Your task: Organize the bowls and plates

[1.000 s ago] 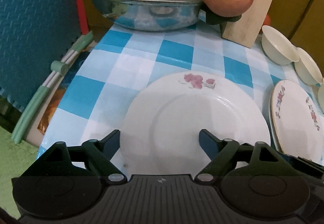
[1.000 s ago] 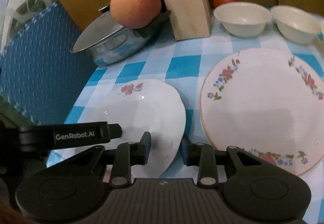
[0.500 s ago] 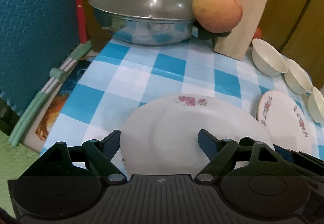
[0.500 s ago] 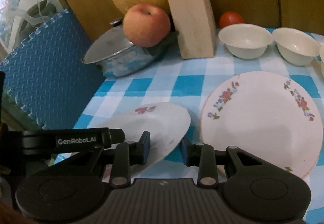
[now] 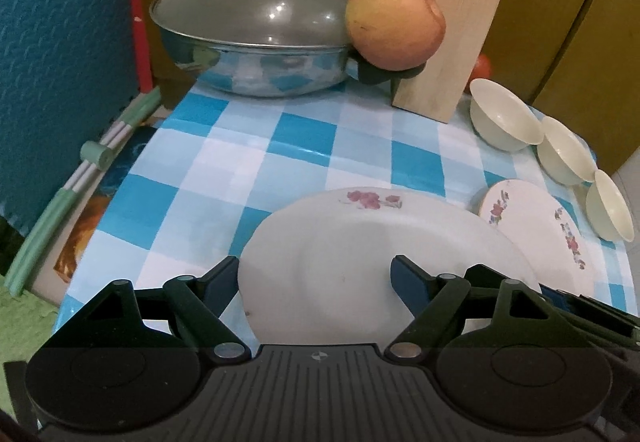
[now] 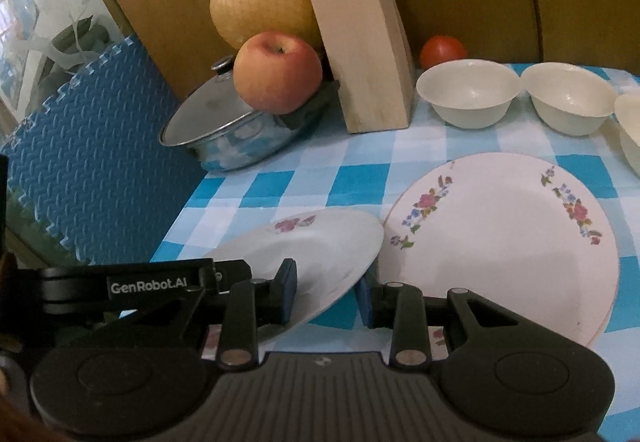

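Over the checked cloth (image 5: 304, 146), our right gripper (image 6: 327, 296) pinches a smooth round plate (image 6: 320, 246), tilted; left gripper (image 5: 314, 276) gapes wide.

The only readable lettering is "GenRobot.AI", printed in white on the black plastic side bar of the left gripper (image 6: 160, 288), seen at the lower left of the right wrist view; no other writing, label or number is legible
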`<state>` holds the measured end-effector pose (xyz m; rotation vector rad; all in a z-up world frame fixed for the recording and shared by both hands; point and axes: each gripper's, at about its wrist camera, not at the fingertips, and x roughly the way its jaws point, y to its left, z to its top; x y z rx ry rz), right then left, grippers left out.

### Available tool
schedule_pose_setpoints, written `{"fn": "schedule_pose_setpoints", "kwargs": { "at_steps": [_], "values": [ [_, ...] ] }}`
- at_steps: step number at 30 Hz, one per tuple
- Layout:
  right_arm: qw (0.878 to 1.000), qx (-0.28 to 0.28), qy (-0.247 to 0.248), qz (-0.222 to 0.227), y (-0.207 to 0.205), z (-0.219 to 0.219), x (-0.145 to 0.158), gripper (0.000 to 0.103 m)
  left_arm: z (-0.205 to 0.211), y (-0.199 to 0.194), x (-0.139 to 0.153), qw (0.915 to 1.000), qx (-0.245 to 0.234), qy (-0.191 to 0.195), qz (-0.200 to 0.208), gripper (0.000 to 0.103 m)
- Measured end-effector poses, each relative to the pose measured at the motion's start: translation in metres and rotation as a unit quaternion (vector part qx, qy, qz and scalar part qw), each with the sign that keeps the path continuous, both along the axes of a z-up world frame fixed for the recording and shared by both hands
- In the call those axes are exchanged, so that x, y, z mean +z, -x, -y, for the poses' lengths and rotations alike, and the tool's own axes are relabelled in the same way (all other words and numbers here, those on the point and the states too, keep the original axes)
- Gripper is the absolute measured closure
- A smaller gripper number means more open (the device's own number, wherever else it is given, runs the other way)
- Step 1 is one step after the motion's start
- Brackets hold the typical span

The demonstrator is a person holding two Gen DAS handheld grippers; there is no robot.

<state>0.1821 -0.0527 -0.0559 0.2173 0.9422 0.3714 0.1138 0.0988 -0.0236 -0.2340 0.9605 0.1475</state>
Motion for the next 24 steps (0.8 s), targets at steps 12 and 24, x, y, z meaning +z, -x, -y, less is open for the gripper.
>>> {"fn": "schedule_pose_setpoints", "kwargs": {
  "at_steps": [12, 24],
  "values": [
    [0.999, -0.017, -0.009, 0.027, 0.008, 0.024, 0.02, 0.073, 0.018, -0.006, 0.015, 0.9995, -0.014, 0.006, 0.029, 0.018],
    [0.997, -0.075, 0.002, 0.035, 0.014, 0.078, 0.028, 0.073, 0.077, -0.025, 0.02, 0.9966, -0.069, 0.011, 0.043, 0.018]
  ]
}}
